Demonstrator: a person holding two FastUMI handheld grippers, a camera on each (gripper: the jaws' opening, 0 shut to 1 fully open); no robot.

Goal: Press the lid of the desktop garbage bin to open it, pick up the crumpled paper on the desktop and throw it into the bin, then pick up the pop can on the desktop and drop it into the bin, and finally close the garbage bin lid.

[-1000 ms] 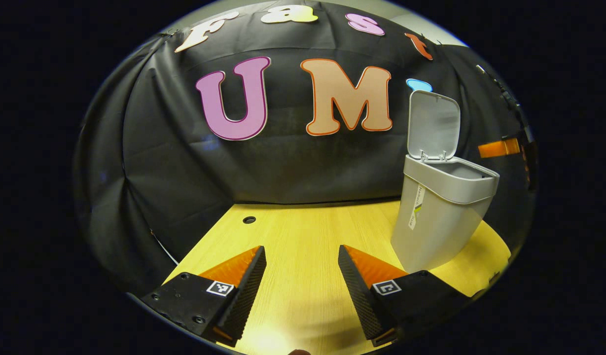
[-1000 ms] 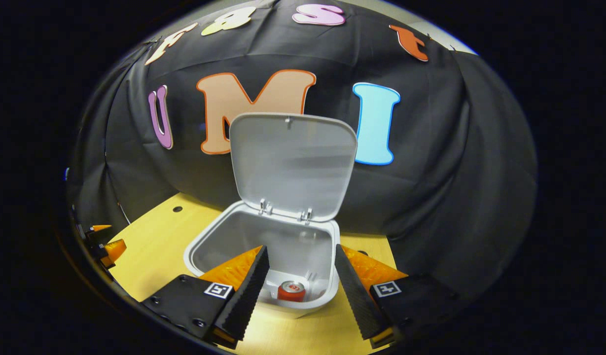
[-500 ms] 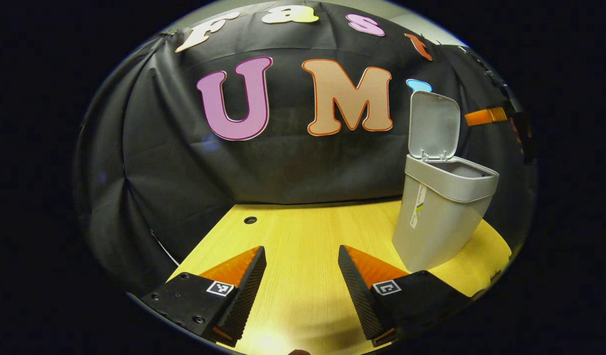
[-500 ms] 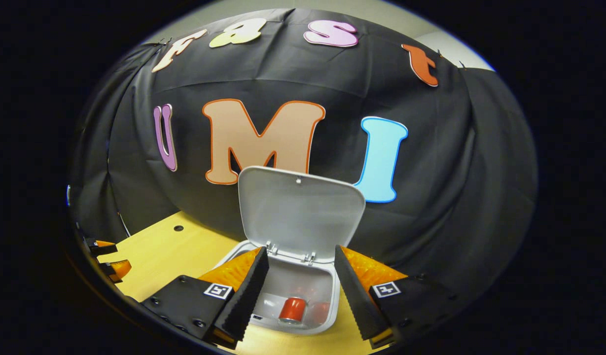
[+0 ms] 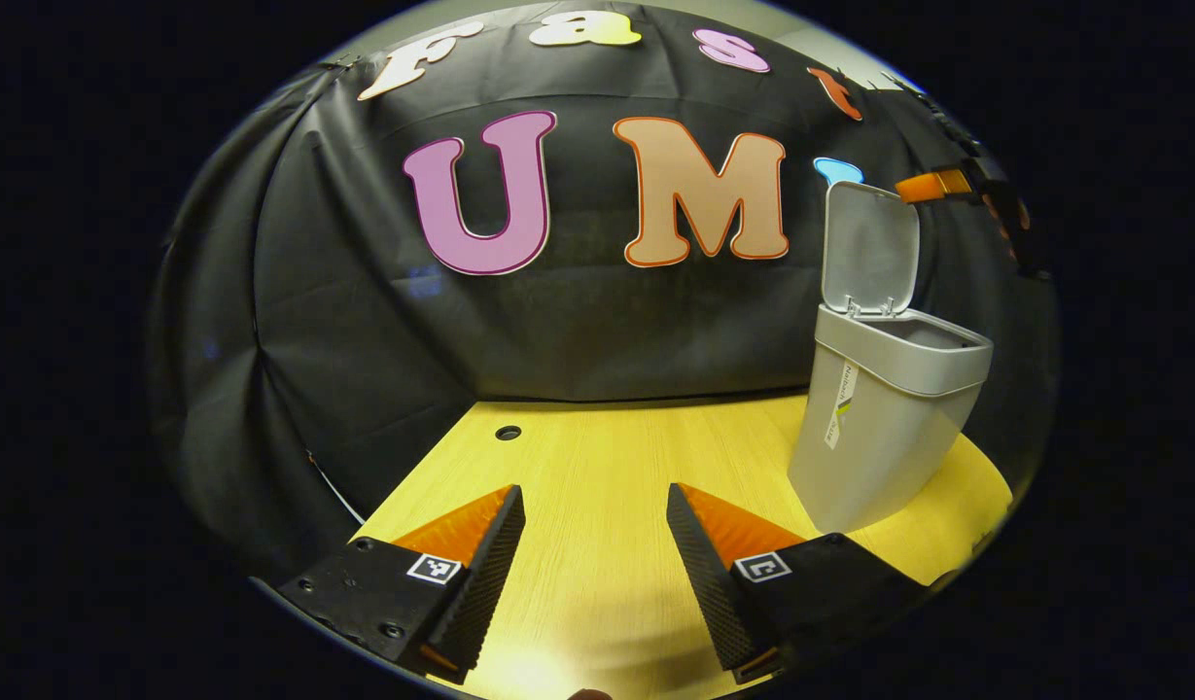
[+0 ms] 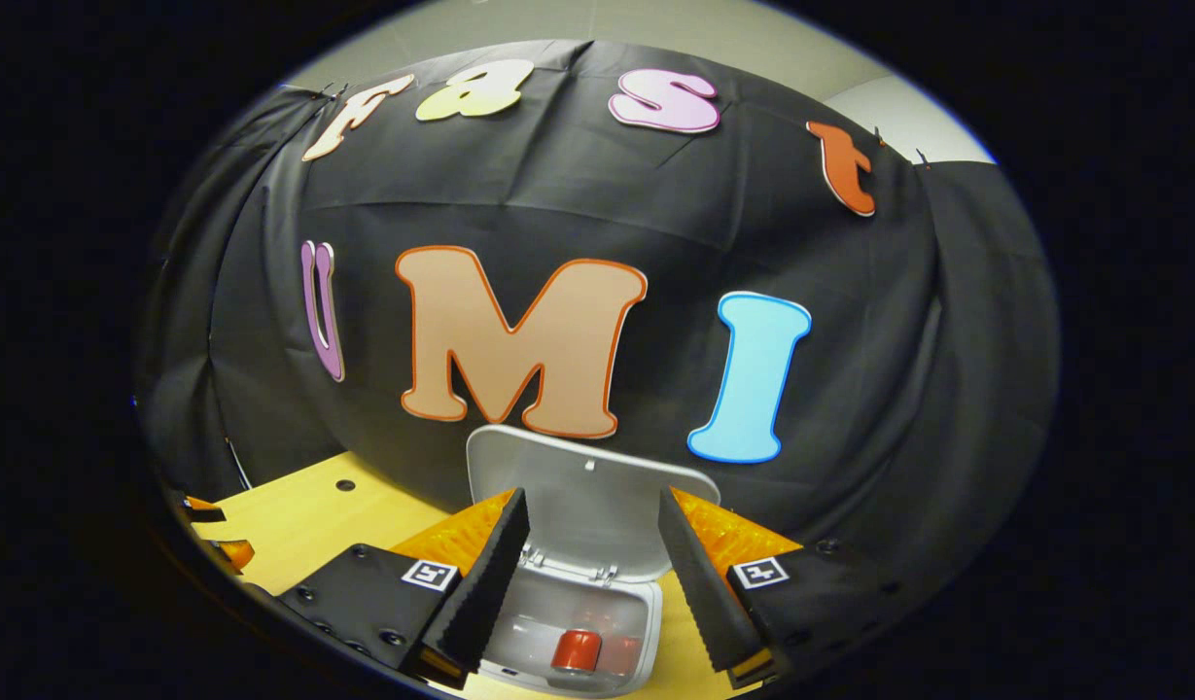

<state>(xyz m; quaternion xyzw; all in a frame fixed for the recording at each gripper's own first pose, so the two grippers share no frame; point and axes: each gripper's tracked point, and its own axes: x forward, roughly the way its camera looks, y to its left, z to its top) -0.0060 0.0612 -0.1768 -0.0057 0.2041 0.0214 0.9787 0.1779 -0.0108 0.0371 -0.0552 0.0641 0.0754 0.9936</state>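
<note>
In the left gripper view the bin [image 5: 884, 428] stands on the desk [image 5: 616, 467] with its lid [image 5: 869, 248] up; the left gripper [image 5: 595, 559] hangs low, spread, holding nothing. In the right gripper view the pop can [image 6: 578, 649] lies inside the bin, so I think only closing is left; the right gripper [image 6: 592, 574] hangs above, spread, nothing in it
</note>
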